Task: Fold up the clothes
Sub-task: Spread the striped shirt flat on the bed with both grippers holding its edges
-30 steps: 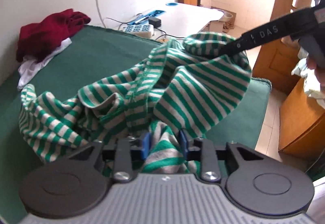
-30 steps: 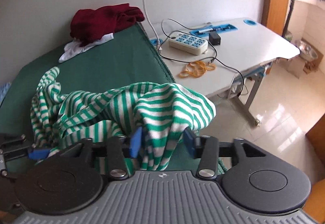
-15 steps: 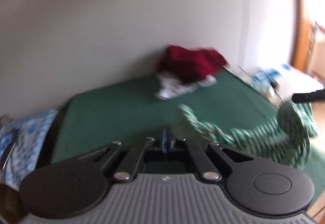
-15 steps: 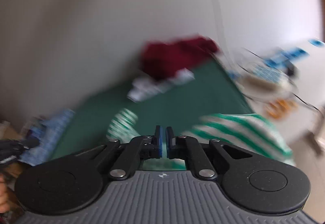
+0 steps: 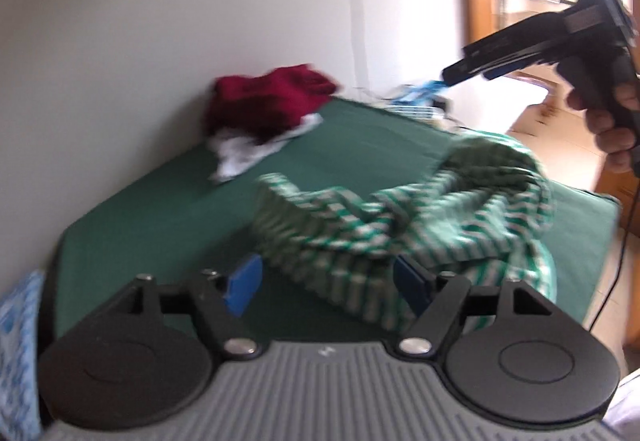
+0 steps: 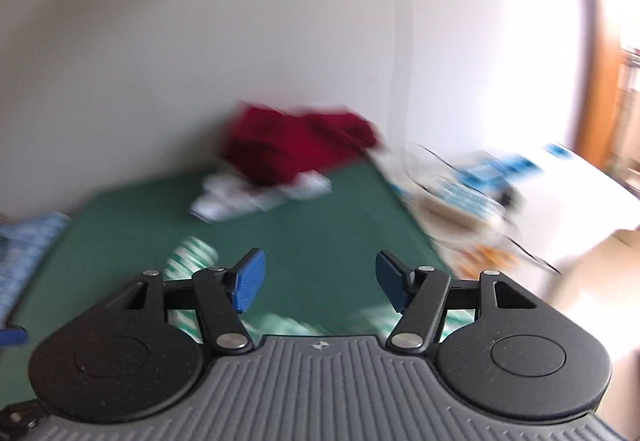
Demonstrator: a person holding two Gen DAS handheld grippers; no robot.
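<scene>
One green-white striped shirt (image 5: 420,225) crumpled on green bed (image 5: 160,209), blurred. Left claw (image 5: 328,287) and right claw (image 6: 318,281) both wide open, empty.

Black hand-held gripper (image 5: 327,291), blue pads (image 5: 243,289)

A striped shirt (image 5: 420,217) lies crumpled at the bed's (image 5: 160,209) near right edge; a clothes pile (image 5: 264,109) sits at the far edge by the wall.
</scene>
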